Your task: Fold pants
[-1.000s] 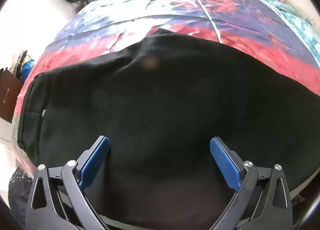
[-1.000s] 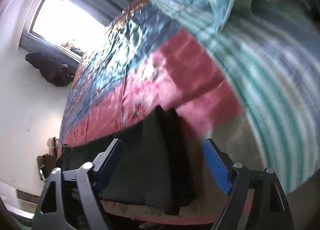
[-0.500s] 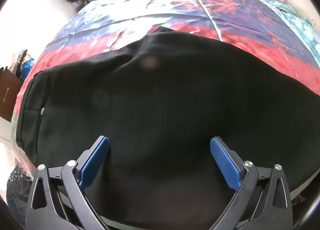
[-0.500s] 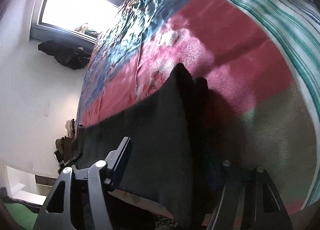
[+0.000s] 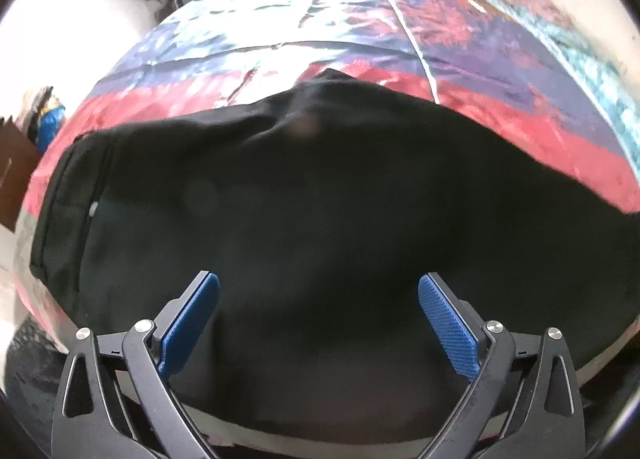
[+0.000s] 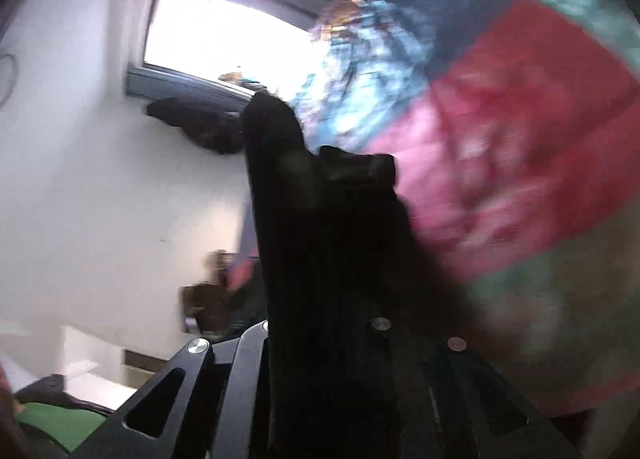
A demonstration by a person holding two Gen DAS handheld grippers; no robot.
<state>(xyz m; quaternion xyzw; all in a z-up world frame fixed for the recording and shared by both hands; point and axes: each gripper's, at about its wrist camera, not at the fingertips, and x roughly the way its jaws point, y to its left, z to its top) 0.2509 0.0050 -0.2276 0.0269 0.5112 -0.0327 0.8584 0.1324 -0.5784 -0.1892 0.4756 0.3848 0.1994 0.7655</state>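
Black pants lie spread across a colourful quilted bed, waistband at the left. My left gripper is open, its blue pads hovering just above the near part of the pants. My right gripper is shut on the leg end of the pants and holds it lifted off the bed; the black cloth stands up between the fingers and hides the pads. The right wrist view is blurred by motion.
The bed's near edge runs below the left gripper. A window and a dark bundle on the white wall are behind. A striped teal blanket lies at the right. Brown furniture stands at the left.
My right gripper closed on the leg end of the pants and lifted it off the bed, swinging the view. My left gripper stayed open and nearly still.
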